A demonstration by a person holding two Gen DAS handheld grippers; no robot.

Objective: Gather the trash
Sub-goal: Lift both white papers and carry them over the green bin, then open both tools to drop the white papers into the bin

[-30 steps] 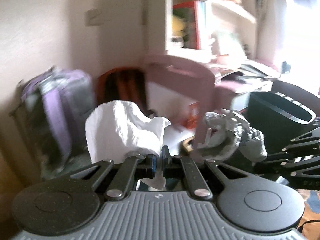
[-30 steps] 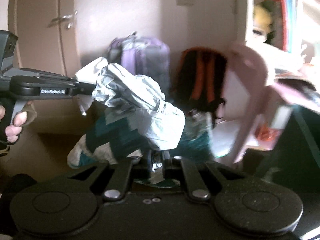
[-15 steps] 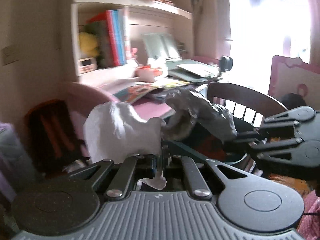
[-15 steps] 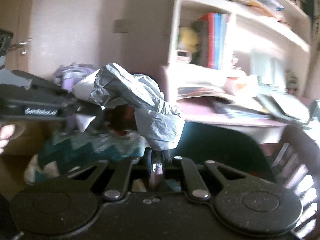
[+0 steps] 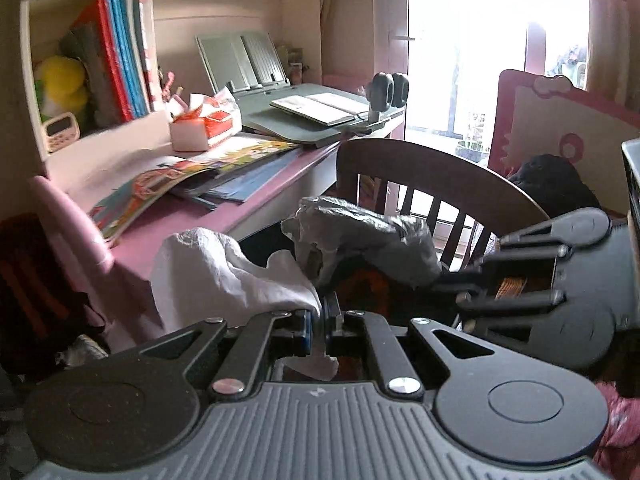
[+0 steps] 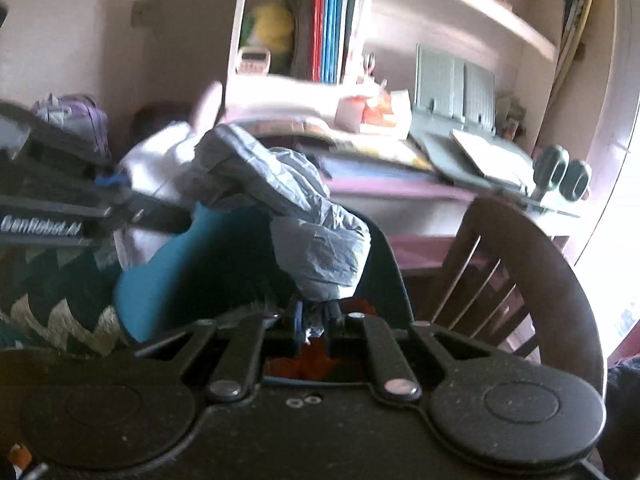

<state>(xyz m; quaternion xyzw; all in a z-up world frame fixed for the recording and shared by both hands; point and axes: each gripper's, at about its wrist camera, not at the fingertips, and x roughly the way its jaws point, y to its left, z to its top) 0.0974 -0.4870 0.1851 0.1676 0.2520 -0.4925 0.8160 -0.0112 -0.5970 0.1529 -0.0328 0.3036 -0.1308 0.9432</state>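
My left gripper (image 5: 320, 320) is shut on a crumpled white tissue (image 5: 216, 272) that bulges up and to the left of the jaws. My right gripper (image 6: 314, 322) is shut on a crumpled grey plastic wrapper (image 6: 304, 216), which rises to the upper left. In the left wrist view the right gripper (image 5: 464, 288) comes in from the right, holding the grey wrapper (image 5: 368, 236) just right of the tissue. In the right wrist view the left gripper (image 6: 116, 200) enters from the left with the white tissue (image 6: 156, 168) beside the wrapper. Both pieces hang in the air in front of a desk.
A pink desk (image 5: 180, 220) with open books, a tissue box (image 5: 200, 128) and a grey book stand (image 5: 280, 92) lies ahead. A dark wooden chair (image 5: 432, 176) stands to the right, before a bright window. A teal curved edge (image 6: 160, 272) and a zigzag blanket (image 6: 48, 300) lie below.
Both grippers, still holding their trash, have swung right across the room. The backpacks and wall slid out to the left; the desk, chair and window came into view.
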